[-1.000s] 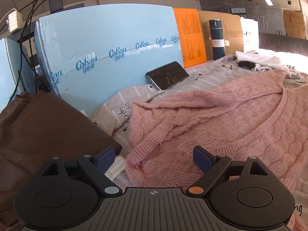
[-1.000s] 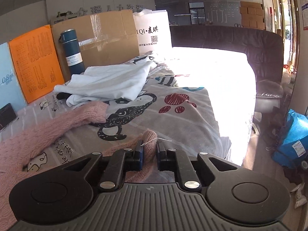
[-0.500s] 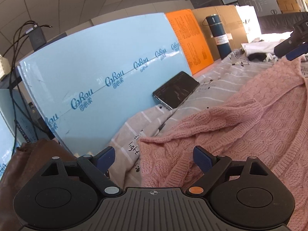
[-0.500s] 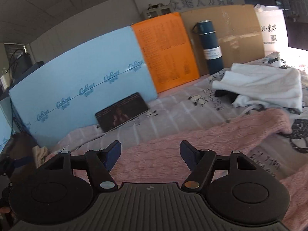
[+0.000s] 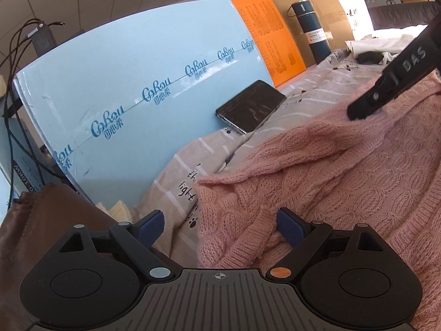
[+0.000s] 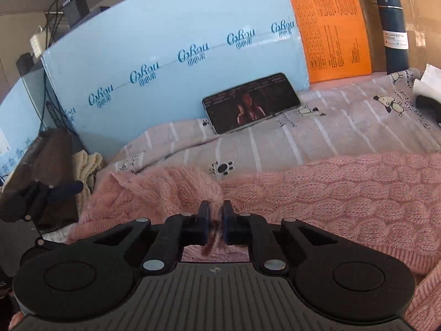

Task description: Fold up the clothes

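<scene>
Now right hand-held gripper (image 6: 214, 219) pinching sweater (image 6: 344, 190) edge

Pink sweater (image 5: 344, 182): runs off right and bottom edges in both wrist views | pinched knit hidden between right gripper (image 6: 215, 222) pads | phone (image 6: 252, 102): on-screen text too small to read | orange sheet (image 6: 330, 19): print illegible, top cropped | white garment (image 6: 430, 82): cut by right edge
</scene>
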`<state>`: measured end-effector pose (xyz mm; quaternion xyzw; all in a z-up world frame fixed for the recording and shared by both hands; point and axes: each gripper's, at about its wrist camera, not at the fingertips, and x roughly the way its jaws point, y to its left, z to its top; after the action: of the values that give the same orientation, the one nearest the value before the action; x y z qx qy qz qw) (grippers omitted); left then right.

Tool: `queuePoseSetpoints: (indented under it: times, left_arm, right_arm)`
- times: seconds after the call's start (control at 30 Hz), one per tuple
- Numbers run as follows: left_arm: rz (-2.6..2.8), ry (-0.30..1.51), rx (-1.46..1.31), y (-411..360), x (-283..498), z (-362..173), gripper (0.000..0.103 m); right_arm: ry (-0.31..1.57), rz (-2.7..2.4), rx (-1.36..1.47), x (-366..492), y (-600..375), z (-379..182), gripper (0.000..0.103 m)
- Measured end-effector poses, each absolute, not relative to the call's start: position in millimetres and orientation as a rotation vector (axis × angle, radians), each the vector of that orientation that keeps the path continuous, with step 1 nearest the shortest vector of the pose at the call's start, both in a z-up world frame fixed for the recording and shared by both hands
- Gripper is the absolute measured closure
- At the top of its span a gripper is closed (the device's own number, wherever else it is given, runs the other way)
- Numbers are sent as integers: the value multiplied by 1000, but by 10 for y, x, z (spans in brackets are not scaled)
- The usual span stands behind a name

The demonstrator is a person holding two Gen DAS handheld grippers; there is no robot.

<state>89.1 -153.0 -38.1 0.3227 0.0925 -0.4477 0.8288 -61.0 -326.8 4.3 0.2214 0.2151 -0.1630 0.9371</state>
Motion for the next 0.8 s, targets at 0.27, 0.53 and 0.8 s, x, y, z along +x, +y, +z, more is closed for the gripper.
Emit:
queuePoseSetpoints:
  times: [0.27, 0.53, 0.8]
  left_arm:
    - [-956, 218, 666, -1528, 924, -370, 10]
    - [-1039, 167, 607, -1379, 845, -216, 9]
    - [-923, 154, 580, -1468, 905, -181, 6]
  right_arm:
    - [319, -432, 454, -1164, -3317, 296, 96]
    - [464, -501, 371, -1096, -3175, -46, 61]
    - [495, -549, 299, -989, -3149, -156, 44]
